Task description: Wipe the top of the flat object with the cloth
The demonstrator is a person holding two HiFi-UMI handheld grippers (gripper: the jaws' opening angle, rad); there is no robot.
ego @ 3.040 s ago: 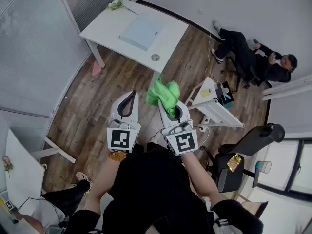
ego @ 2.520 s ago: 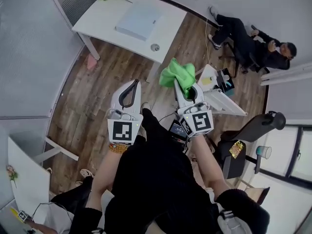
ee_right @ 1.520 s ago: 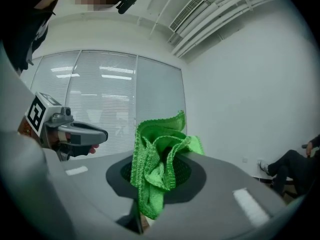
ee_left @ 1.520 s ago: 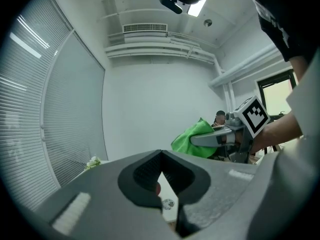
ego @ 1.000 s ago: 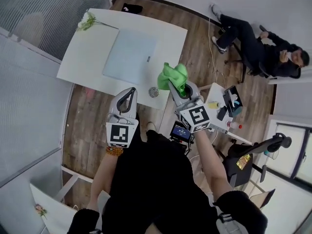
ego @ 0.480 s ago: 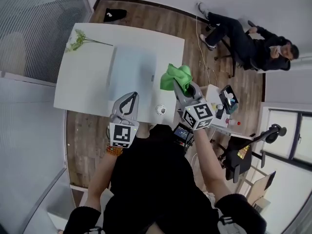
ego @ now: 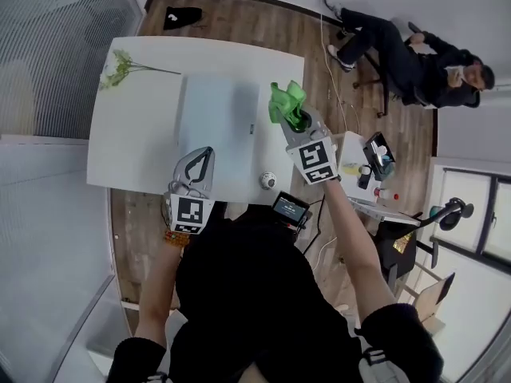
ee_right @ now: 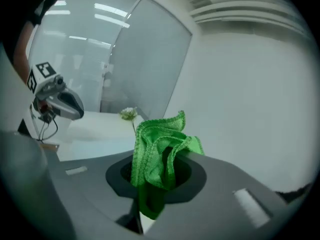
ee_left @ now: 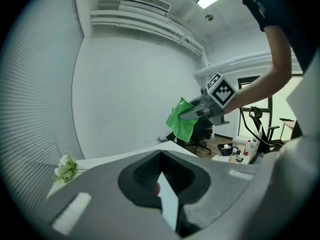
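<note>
One green cloth [ego: 286, 102] in right gripper [ego: 292, 120] (left gripper [ego: 207, 152] closed, empty)

The head view looks steeply down from high above the white rectangular table [ego: 136, 150]. It takes in the whole tabletop and the brown wooden plank floor [ego: 263, 22] beyond. The left gripper view rides low over the table's near edge, behind the left gripper [ego: 209, 150]. It faces almost level across the top toward the far white wall [ee_left: 125, 84]. The right gripper view sits very close to the crumpled green cloth [ee_right: 160, 159] and faces the table's far left corner. All three views share the white-flowered sprig [ego: 120, 64]. The left gripper view also catches the right gripper [ee_left: 186, 115], and the right gripper view shows the left one at its left edge.
</note>
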